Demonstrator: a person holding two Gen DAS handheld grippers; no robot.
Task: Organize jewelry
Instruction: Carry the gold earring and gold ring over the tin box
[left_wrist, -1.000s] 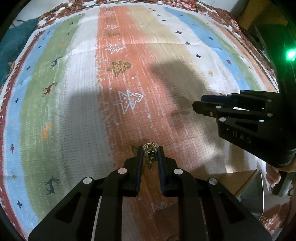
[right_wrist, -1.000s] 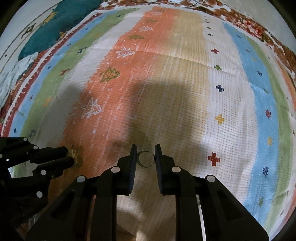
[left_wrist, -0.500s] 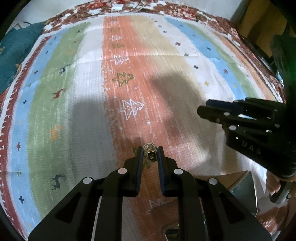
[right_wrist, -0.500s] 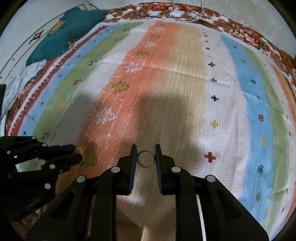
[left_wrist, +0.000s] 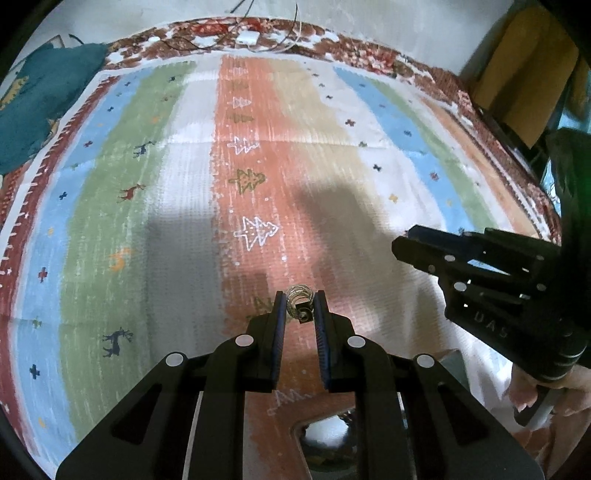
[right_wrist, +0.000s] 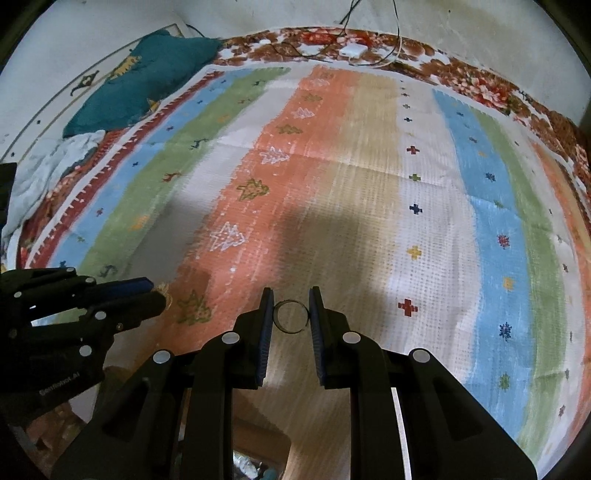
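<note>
1. My left claw (left_wrist: 298, 308) is nearly pressed together, pinching a small coiled wire ornament (left_wrist: 300, 297) with a dark bit at its lower end. The piece sits right at the fingertips, caught between the blue pads (left_wrist: 277, 332).
2. My right claw (right_wrist: 291, 308) is also nearly closed, gripping a thin plain ring (right_wrist: 291, 316) by its two sides. The ring's open hole faces the camera, and it sits just behind the tips.
3. Both pieces hang clear above the rug (left_wrist: 184, 221), neither touching it.
4. In the left view, my right claw (left_wrist: 402, 245) shows side-on at the right edge, its tips pointing left; I cannot see the ring from there. A bit of my hand (left_wrist: 532, 397) shows under its handle.
5. In the right view, my left claw (right_wrist: 159, 295) comes in from the left edge, with a pale glint of the ornament (right_wrist: 167, 293) at its tip.
6. The rug is striped lengthwise in blue, green, white, orange and tan, with small trees, deer and crosses, and a dark red floral border.
7. The claws cast soft grey shadows across the orange and white stripes.
8. A teal cushion (right_wrist: 147, 74) lies off the rug's far left corner, with pale crumpled cloth (right_wrist: 48, 166) beside it.
9. At the far end, thin cables run by a small white block (right_wrist: 354, 50) against a pale wall.
10. Near the bottom of both views a shiny-rimmed box (left_wrist: 325, 439) peeks out under the claws; its contents are unclear.
</note>
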